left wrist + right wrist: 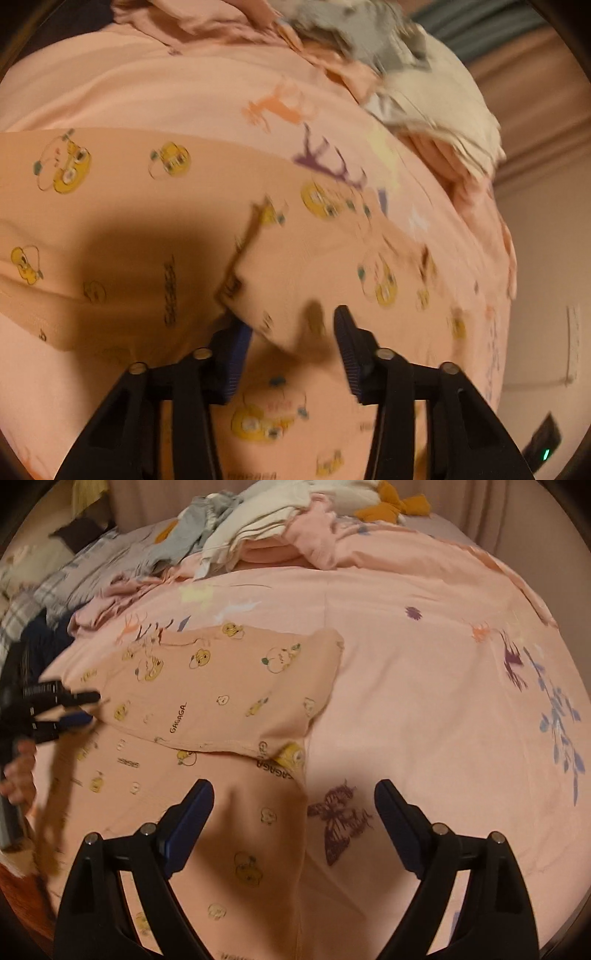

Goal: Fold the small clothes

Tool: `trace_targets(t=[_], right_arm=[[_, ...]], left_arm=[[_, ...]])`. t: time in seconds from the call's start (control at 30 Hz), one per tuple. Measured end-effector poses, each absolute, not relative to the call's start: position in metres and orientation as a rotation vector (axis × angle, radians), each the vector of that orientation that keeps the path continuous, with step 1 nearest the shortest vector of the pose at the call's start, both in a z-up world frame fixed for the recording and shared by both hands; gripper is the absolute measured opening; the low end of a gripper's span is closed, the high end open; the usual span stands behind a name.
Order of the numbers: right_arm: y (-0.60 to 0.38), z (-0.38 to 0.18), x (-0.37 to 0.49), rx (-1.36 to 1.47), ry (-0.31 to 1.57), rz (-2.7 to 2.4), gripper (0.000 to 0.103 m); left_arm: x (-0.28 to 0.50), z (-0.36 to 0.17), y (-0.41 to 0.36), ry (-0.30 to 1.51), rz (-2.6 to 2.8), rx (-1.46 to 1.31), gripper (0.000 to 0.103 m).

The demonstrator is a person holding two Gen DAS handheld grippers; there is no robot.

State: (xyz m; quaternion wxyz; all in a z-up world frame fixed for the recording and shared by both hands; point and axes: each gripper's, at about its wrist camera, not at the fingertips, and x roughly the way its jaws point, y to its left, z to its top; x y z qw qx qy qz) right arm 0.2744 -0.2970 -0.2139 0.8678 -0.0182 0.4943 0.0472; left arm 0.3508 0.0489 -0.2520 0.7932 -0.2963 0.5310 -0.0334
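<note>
Now: peach printed garment [221,701] lies on bedspread [424,701], long axis across you. Your left gripper [79,709], jaws apart, sits at its left edge; right gripper [295,805] gapes empty over near hem.

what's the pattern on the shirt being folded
Peach shirt with small yellow cartoon chicks and "GAGAGA" lettering; clearest in the right wrist view.

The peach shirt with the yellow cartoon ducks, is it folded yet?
Partly. One side of the peach cotton shirt with yellow duck prints already lies folded across itself. Both the left hand-held gripper and the right hand-held gripper hang open, holding nothing. More folds remain, and the pile of unfolded clothes behind still waits.
</note>
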Motion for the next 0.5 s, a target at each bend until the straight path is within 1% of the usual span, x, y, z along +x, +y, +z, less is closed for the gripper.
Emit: trace_targets(t=[0.03,0.07,0.1,0.13,0.17,0.2,0.23,0.3,0.37,0.43,0.5], right_arm=[[-0.293,-0.218,0.279,-0.064,1.023,0.09,0.088],[-0.288,-0.226,0.286,-0.086,1.023,0.08,0.083],[-0.288,-0.232,0.291,-0.09,1.038,0.074,0.075],[-0.289,-0.237,0.297,-0.078,1.062,0.061,0.048],[-0.294,-0.243,0.301,-0.037,1.086,0.041,0.018],[-0.302,-0.246,0.303,0.022,1.09,0.012,0.007],[-0.312,-0.246,0.3,0.088,1.059,-0.007,0.009],[-0.328,-0.244,0.296,0.154,1.034,-0.018,0.008],[-0.342,-0.249,0.295,0.204,1.059,-0.01,0.007],[-0.352,-0.252,0.291,0.246,1.076,-0.006,0.004],[-0.353,-0.251,0.284,0.229,1.082,-0.01,0.003]], left_arm=[[0.353,-0.253,0.051,1.138,-0.025,-0.631,0.025],[0.355,-0.253,0.053,1.132,0.03,-0.621,0.014],[0.355,-0.253,0.054,1.124,0.063,-0.616,0.012],[0.355,-0.254,0.056,1.115,0.082,-0.605,0.009],[0.355,-0.254,0.057,1.108,0.103,-0.583,0.008],[0.354,-0.255,0.058,1.11,0.107,-0.574,0.008],[0.352,-0.255,0.061,1.104,0.103,-0.573,0.008],[0.35,-0.254,0.066,1.099,0.1,-0.572,0.008],[0.349,-0.254,0.067,1.093,0.133,-0.542,0.008],[0.344,-0.252,0.069,1.089,0.185,-0.475,0.008],[0.34,-0.249,0.071,1.1,0.219,-0.423,0.008]])
